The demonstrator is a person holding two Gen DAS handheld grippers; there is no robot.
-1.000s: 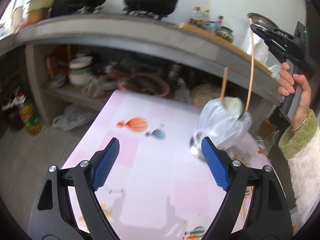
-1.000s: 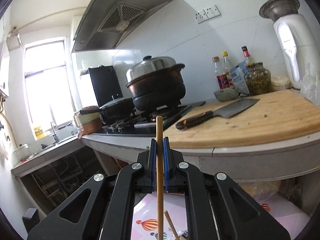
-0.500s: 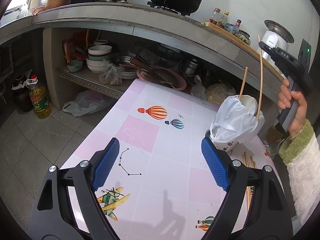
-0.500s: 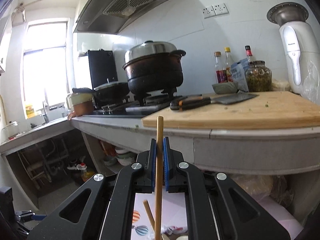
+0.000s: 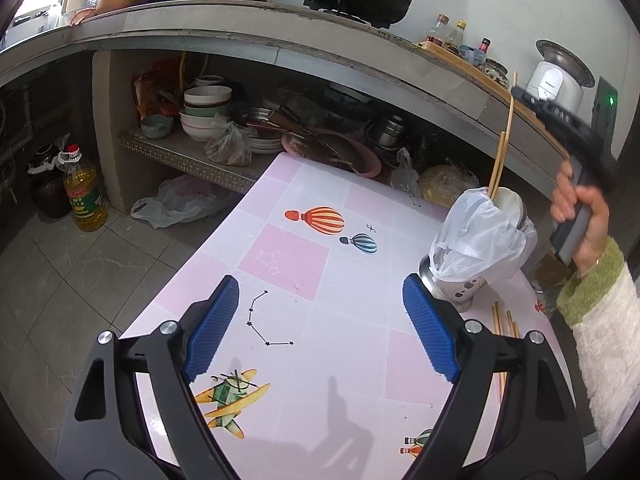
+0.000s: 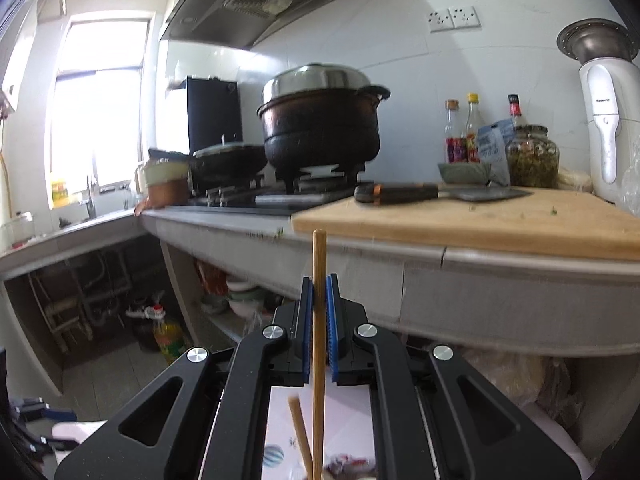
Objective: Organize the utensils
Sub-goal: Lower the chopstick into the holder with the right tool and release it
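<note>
A metal utensil cup [image 5: 460,292] wrapped in a white plastic bag [image 5: 480,240] stands on the pink patterned table [image 5: 304,280]. My right gripper [image 6: 319,312] is shut on a wooden chopstick [image 6: 319,320], held upright with its lower end in the cup; the chopstick shows in the left wrist view [image 5: 505,136]. A second chopstick [image 5: 497,164] stands in the cup. Several chopsticks [image 5: 504,328] lie on the table beside the cup. My left gripper [image 5: 320,328] is open and empty above the table, left of the cup.
A concrete counter [image 5: 280,44] with pots runs behind the table; the shelf beneath holds bowls [image 5: 204,112] and pans. An oil bottle [image 5: 84,196] stands on the floor at left. A cutting board [image 6: 480,220] with a cleaver lies on the counter.
My right gripper has lowered the chopstick further into the cup. The left gripper has pulled back and steadied, still open.
</note>
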